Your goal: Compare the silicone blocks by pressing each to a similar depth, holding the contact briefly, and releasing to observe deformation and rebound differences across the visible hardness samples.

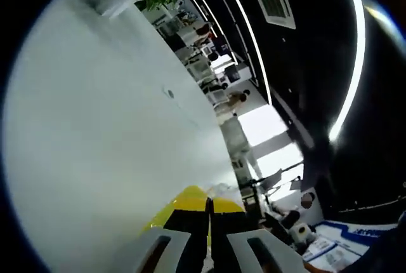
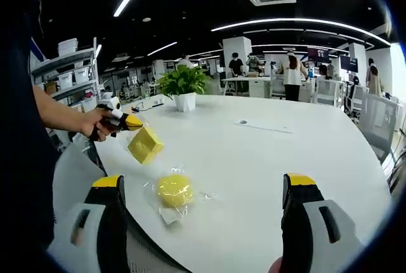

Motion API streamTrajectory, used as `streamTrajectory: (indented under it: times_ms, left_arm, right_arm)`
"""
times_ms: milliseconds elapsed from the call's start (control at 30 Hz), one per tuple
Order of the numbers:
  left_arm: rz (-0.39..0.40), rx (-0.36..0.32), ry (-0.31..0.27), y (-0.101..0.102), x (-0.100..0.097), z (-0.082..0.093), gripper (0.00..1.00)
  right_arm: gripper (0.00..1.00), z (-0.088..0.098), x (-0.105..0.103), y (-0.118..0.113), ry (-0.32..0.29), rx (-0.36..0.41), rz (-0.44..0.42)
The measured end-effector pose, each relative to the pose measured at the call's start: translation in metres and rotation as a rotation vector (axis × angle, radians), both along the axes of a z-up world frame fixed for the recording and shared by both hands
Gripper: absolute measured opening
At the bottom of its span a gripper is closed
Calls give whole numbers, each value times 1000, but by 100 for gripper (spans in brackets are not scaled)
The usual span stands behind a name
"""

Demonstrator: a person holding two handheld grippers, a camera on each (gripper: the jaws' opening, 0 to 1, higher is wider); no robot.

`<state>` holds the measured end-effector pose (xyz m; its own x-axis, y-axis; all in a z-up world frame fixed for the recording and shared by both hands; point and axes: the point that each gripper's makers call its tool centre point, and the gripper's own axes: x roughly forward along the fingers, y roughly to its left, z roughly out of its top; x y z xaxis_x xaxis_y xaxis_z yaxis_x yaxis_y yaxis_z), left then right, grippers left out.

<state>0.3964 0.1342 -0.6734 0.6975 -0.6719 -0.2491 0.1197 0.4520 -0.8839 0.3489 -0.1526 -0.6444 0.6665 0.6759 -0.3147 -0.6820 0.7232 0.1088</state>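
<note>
The left gripper [image 2: 130, 122] is clamped on a yellow block [image 2: 144, 144], lifted above the table [image 2: 266, 159] near its left edge, apparently for a squeeze test; a round yellow bagged sample [image 2: 174, 190] lies near the front edge, before the right gripper [image 2: 206, 206], jaws wide apart, empty

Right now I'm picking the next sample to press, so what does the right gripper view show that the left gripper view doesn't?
Right gripper view: a round yellow block in clear wrap lying on the table, the right gripper with jaws wide open, and a hand holding the left gripper. Left gripper view: a close look along its own jaws, shut on the edge of the square yellow block. Both: that square yellow block, the white table and the potted plant.
</note>
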Motion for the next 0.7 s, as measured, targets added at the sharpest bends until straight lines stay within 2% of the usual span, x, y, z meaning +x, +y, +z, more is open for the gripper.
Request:
streamTrajectory:
  times_ms: [133,200,300,367,400,533,567,633,700]
  left_arm:
    - [22,18,26,7,3,-13,0]
    - [29,51,39,11,4,-21,0]
    - [33,171,54,25,7,-42,0]
    - [65,265,49,38,10,-53,0]
    - [55,315,32,41,10,-57,0]
    - [6,423,7,42,9,-68,0]
    - [5,443,-1,43,10,-70,0]
    - [12,436,1,45,11,-72,0]
    - [14,450,-5,48,12,-74,0]
  right_arm:
    - [97,-6,-1,0,15,-4,-3]
    - [97,-8,-2,0,18,-7,-3]
    - [97,-11,-3,-1,26,-8,-6]
    - [97,-14,-2,-2,27,-21,-9]
    - [97,-14,-3,-2,30,-24,-11]
    - [97,-17,-2,-5,41,-19,-24]
    - [97,-18,-2,-5,45,-17,-24]
    - [97,-20,-3,-6,55,-21,-26]
    - [97,-28,-4,-9,106,-32,-44]
